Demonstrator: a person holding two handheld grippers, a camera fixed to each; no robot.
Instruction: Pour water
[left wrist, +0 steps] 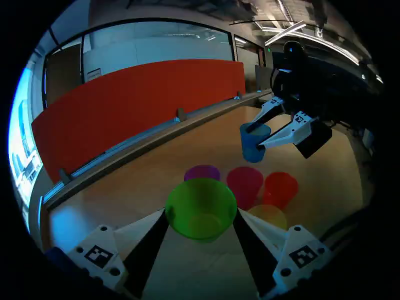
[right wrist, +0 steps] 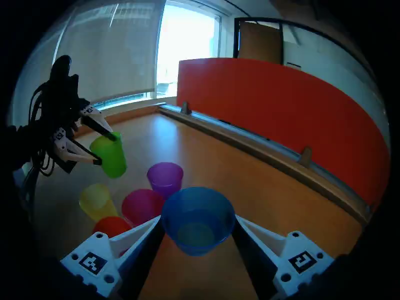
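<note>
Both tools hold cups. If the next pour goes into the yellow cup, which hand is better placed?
Left, likely. The left tool holds the green cup close to the yellow cup; the red cup and pink cup stand between it and the blue cup in the right tool.

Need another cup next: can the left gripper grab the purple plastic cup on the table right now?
Probably not yet. The left gripper is shut on the translucent green plastic cup, so its fingers are full. Nothing else seems to block the purple plastic cup just beyond.

Opposed views look close across the table (left wrist: 165, 165) — sharing its cups (left wrist: 244, 184).
</note>
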